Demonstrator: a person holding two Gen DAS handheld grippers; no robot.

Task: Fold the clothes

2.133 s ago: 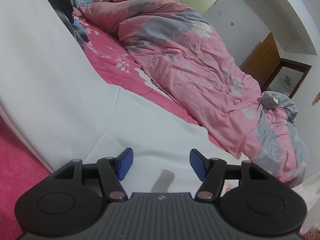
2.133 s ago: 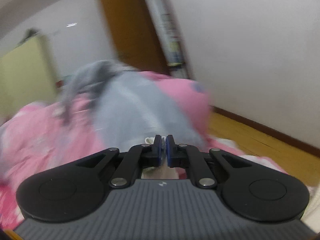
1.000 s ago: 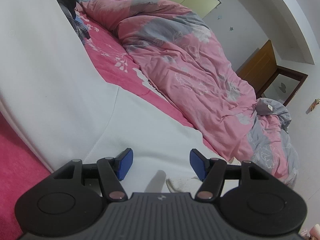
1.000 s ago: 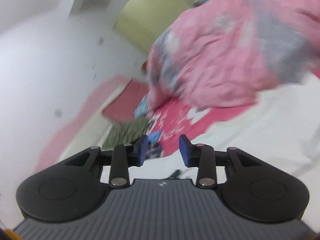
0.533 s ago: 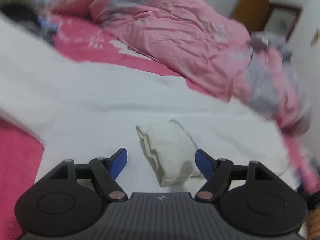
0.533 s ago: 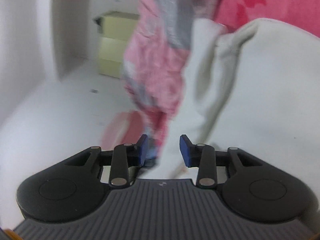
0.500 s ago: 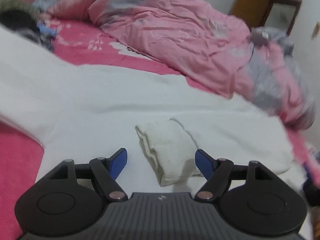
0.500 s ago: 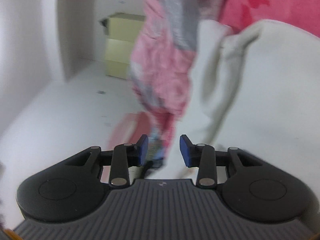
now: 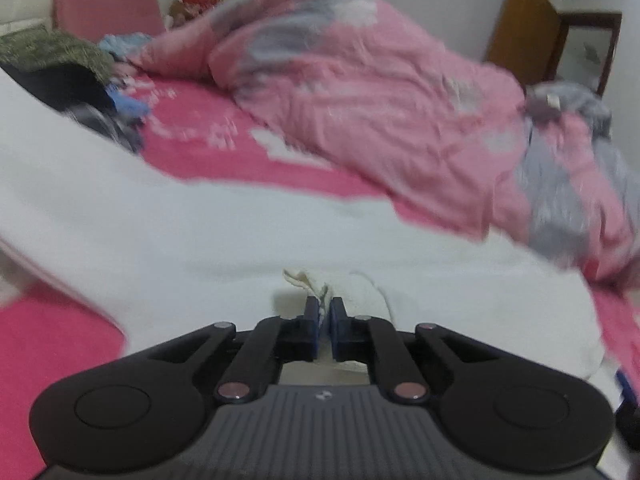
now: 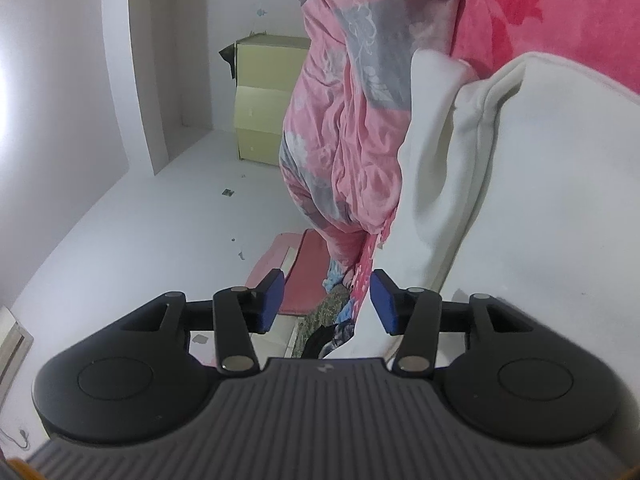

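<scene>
- Left wrist view: the white garment (image 9: 200, 216) is spread on the near part of the bed (image 9: 224, 148), before the pink quilt (image 9: 360, 92). The left gripper (image 9: 325, 312) has just closed; its fingers are clamped on the ribbed cuff (image 9: 316, 286).
- It seems soft, light and limp; hems and cuffs should give the surest hold.
- Right wrist view: the right gripper (image 10: 327, 300) has just been opening; its fingers are apart, nothing is pressed, and a thick fold of the garment (image 10: 460, 184) lies just beyond.

White walls (image 10: 80, 80), yellow-green cabinet (image 10: 260, 116), wooden door (image 9: 516, 28).
</scene>
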